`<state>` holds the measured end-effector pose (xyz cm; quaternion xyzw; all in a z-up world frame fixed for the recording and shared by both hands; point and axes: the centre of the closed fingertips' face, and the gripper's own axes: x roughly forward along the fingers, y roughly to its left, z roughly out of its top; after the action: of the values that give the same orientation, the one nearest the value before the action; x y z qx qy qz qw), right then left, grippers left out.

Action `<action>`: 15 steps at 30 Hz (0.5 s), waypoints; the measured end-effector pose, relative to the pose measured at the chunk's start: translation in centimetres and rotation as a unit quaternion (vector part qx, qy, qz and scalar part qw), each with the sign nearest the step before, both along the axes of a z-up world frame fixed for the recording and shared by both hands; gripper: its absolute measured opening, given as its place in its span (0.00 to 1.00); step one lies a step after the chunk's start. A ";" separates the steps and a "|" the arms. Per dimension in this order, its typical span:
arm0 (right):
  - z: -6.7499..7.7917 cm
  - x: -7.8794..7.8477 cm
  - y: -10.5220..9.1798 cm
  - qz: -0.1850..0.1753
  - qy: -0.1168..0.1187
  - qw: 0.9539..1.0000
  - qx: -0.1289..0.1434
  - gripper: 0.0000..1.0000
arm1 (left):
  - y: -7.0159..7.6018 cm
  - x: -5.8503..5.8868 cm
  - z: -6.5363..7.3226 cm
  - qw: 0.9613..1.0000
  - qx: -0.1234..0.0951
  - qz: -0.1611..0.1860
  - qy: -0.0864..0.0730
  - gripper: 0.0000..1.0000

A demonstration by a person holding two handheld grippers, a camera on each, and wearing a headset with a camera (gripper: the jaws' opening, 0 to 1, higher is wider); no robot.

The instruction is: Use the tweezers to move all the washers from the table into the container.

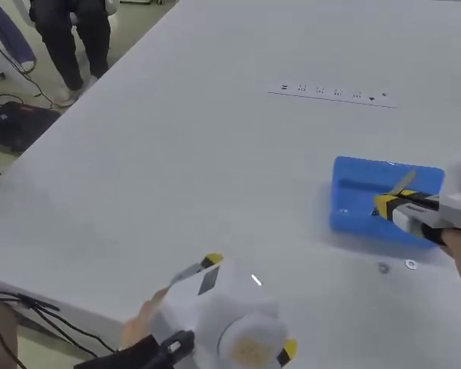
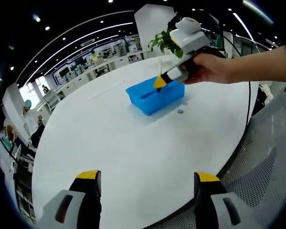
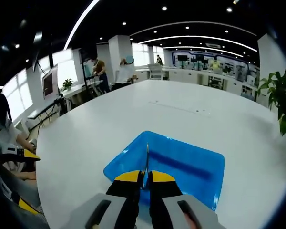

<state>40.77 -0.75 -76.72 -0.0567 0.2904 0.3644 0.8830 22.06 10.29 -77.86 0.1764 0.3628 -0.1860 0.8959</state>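
Observation:
A blue container stands on the white table at the right. My right gripper hovers over it, shut on thin metal tweezers whose tips point into the container. In the right gripper view the tweezers rise from the shut gripper over the container. Two small washers lie on the table just in front of the container. My left gripper is near the table's front edge, open and holding nothing; in the left gripper view its jaws stand wide apart, facing the container and washers.
A flush socket strip sits in the table farther back. A person stands beyond the table's far left corner, near cables on the floor. More cables hang at the front left edge.

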 end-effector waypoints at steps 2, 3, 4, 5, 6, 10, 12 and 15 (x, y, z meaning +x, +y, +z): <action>-0.4 0.1 0.1 0.000 0.002 1.000 -0.006 0.03 | 0.0 0.0 0.0 1.000 0.000 0.000 0.001 0.81; -0.6 0.2 0.1 0.000 0.003 1.000 -0.006 0.03 | 0.0 0.0 0.0 1.000 0.000 0.000 0.000 0.80; -0.6 0.2 0.2 0.000 0.005 1.000 -0.006 0.03 | 0.0 0.0 0.0 1.000 -0.001 0.001 0.001 0.80; -0.7 0.2 0.2 0.000 0.006 1.000 -0.006 0.03 | 0.0 0.0 0.0 1.000 -0.001 0.001 0.002 0.80; -0.7 0.2 0.2 0.001 0.006 1.000 -0.006 0.03 | 0.0 -0.1 -0.1 1.000 0.001 0.001 0.003 0.80; -0.8 0.3 0.1 0.004 0.003 1.000 -0.014 0.04 | 0.0 -0.1 -0.1 1.000 0.004 0.000 0.003 0.80; -0.7 0.3 0.1 0.003 0.006 1.000 -0.007 0.04 | 0.0 -0.1 -0.1 1.000 0.004 0.000 0.003 0.80; -0.7 0.3 -0.1 0.000 0.006 1.000 -0.010 0.04 | 0.1 0.0 -0.2 1.000 0.005 0.001 0.003 0.80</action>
<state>41.10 -0.86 -77.46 -0.0632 0.2992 0.3615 0.8808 22.01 10.38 -78.03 0.1801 0.3666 -0.1840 0.8940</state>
